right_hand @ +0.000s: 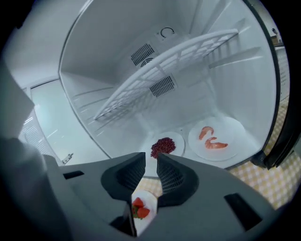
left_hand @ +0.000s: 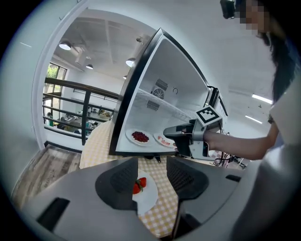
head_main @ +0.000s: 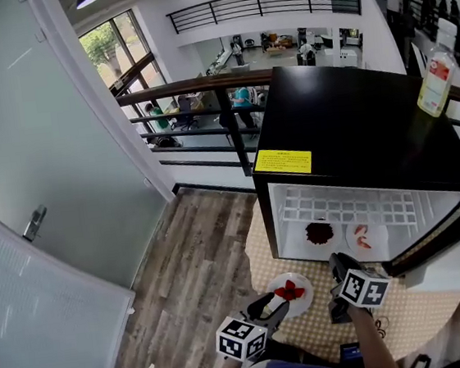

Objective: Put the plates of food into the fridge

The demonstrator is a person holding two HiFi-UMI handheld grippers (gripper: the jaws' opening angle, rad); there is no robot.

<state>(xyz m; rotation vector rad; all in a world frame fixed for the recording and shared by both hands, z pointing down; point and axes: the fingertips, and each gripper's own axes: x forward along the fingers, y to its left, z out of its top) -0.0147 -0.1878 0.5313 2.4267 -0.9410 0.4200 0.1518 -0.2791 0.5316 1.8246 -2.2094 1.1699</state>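
Left gripper (head_main: 270, 305): closed on the near rim of the strawberry plate (head_main: 302, 299), jaws at a middling width.
Plate position: over the checked cloth (head_main: 410, 315), just outside the open fridge (head_main: 355, 123).
Right gripper (head_main: 335, 259): jaws a narrow gap apart, nothing between them; pointed into the fridge mouth.
Fridge floor: plate of dark red bits (head_main: 320, 233) at left, shrimp plate (head_main: 366, 238) at right, side by side, not touching.
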